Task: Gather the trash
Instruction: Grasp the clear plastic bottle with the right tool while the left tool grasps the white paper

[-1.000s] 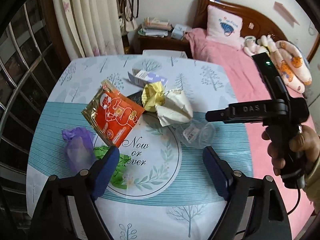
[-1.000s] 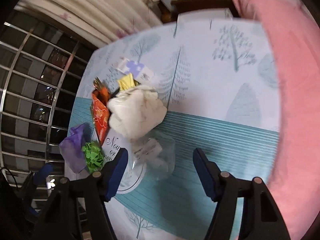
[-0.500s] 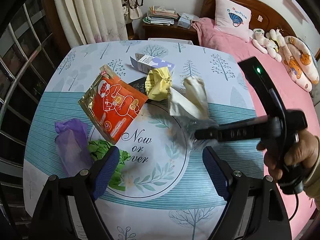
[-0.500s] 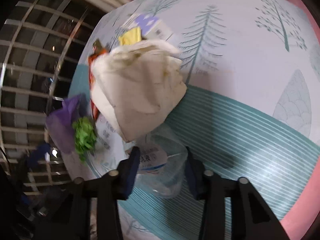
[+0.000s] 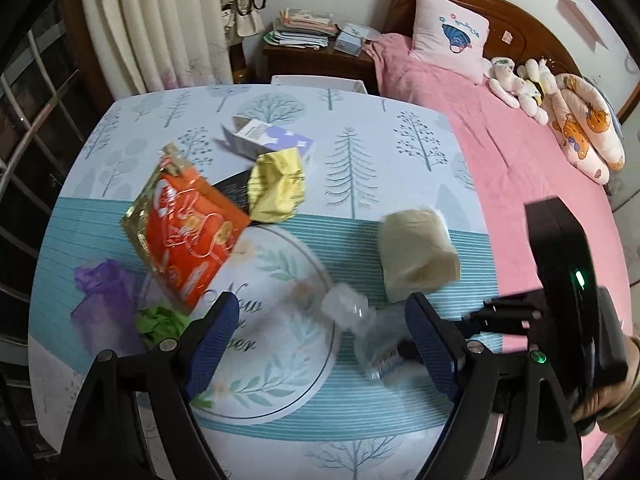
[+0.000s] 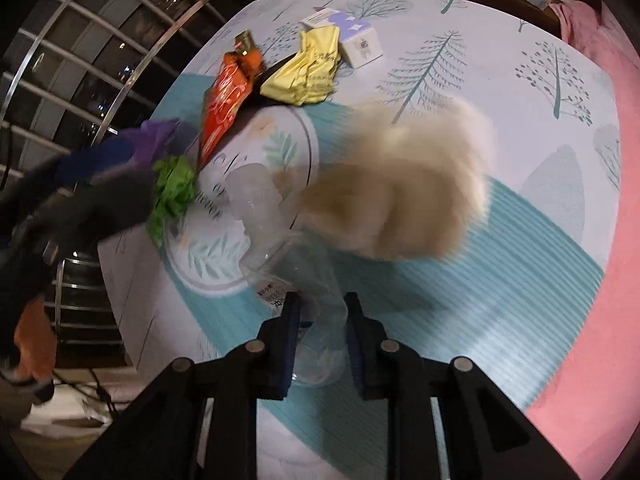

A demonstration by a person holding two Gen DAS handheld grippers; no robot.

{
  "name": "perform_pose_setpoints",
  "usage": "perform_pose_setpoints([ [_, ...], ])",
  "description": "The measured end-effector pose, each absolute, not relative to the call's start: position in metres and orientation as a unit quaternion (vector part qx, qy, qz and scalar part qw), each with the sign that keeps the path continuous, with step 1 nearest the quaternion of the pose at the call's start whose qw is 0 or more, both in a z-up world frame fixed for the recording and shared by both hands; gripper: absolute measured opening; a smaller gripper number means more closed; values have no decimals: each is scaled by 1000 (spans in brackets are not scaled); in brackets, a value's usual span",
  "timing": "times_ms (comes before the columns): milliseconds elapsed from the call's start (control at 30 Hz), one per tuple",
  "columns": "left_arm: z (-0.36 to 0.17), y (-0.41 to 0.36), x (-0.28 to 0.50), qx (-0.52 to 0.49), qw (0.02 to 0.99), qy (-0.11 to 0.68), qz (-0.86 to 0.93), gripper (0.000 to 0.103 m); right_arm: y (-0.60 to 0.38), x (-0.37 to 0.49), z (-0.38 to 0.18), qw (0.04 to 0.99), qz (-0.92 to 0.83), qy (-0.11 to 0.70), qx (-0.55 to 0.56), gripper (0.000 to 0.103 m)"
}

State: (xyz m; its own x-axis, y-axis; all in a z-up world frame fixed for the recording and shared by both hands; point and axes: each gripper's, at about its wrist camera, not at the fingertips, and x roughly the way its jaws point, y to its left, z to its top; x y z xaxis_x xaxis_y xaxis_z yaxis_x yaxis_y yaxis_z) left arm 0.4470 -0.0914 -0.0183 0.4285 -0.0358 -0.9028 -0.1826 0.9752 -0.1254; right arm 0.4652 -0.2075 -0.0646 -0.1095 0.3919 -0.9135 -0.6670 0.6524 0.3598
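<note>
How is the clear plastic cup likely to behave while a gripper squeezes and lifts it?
The clear plastic cup looks thin-walled, so it probably flexes or crumples under the right gripper, whose jaws have just been closing on it. It appears empty, likely light. Its smooth, round body could slip or roll.

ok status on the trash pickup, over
Right hand-held gripper just closed on clear plastic cup. Left hand-held gripper open, empty. Crumpled beige paper beside cup.

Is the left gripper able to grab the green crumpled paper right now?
Probably yes. The left gripper is open and holds nothing, and the green crumpled paper lies just beside its left finger, uncovered on top. Only the orange snack bag and purple wrapper crowd it.
</note>
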Motion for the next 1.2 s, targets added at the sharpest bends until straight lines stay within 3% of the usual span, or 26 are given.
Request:
perform_pose_setpoints([
  [633, -37, -160, 496, -73, 826, 556, -45, 84, -310, 444, -74, 698, 297, 652, -29, 22],
  [1200, -111, -185, 558, -121, 775, 618, -50, 84, -331, 444, -76, 707, 283, 648, 5, 22],
])
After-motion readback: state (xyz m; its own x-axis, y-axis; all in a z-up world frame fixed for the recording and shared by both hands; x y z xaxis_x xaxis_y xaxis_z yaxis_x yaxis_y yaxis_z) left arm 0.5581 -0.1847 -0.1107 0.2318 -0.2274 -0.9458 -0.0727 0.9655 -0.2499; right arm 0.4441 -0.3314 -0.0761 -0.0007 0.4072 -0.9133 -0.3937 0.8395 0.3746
